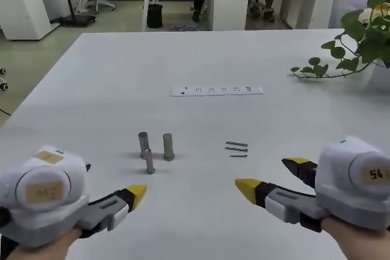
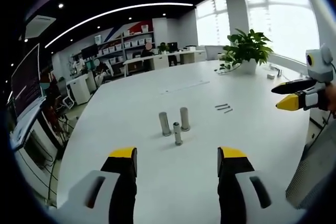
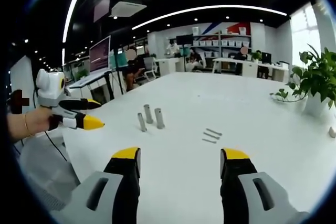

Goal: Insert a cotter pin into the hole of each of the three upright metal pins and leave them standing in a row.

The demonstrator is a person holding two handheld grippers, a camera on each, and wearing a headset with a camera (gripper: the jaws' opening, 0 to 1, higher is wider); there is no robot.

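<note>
Three metal pins (image 1: 149,161) stood upright on the white tabletop (image 1: 183,59), bunched in a small triangle. Two stood side by side at the back and a slimmer one just in front of them. They were dull grey cylinders, and any holes in them were too small to make out. Three cotter pins (image 1: 236,149) lay flat to their right, apart from them, thin and dark, parallel and stacked one behind another. There were two claws, both yellow-tipped. The left claw (image 2: 177,156) was spread wide and held nothing, and the right claw (image 3: 179,155) was likewise spread with nothing in it. One pot (image 2: 247,66) at the far right corner held a leafy green plant (image 1: 359,35). One white power strip (image 1: 217,91) lay beyond the pins.
</note>
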